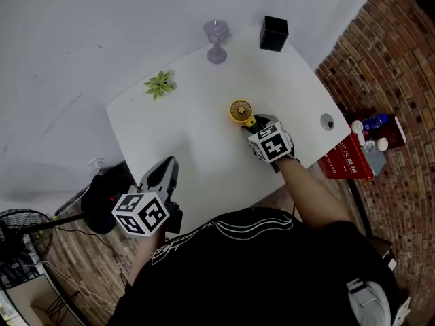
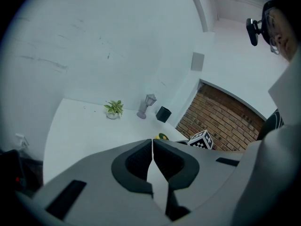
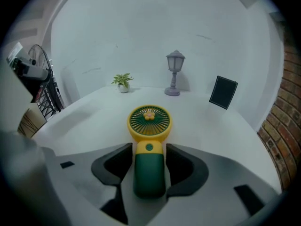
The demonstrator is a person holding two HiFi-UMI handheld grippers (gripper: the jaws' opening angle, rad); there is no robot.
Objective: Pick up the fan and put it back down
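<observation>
A small hand fan point(image 1: 240, 111) with a yellow head and a dark green handle lies flat on the white table point(image 1: 197, 148), right of its middle. My right gripper point(image 1: 253, 124) reaches it from the near side. In the right gripper view the fan's handle point(image 3: 149, 166) lies between the jaws of the right gripper point(image 3: 149, 149), with a thin gap on each side, so the gripper is open. My left gripper point(image 1: 165, 170) hovers over the table's near left edge, well apart from the fan. The left gripper point(image 2: 153, 147) is shut, with its pads touching and nothing between them.
At the table's far side stand a small potted plant point(image 1: 160, 84), a lilac lantern-shaped lamp point(image 1: 216, 41) and a black box point(image 1: 274, 33). A red box point(image 1: 346, 158) and bottles sit off the right edge by a brick wall. A floor fan point(image 1: 13, 229) and cables lie left.
</observation>
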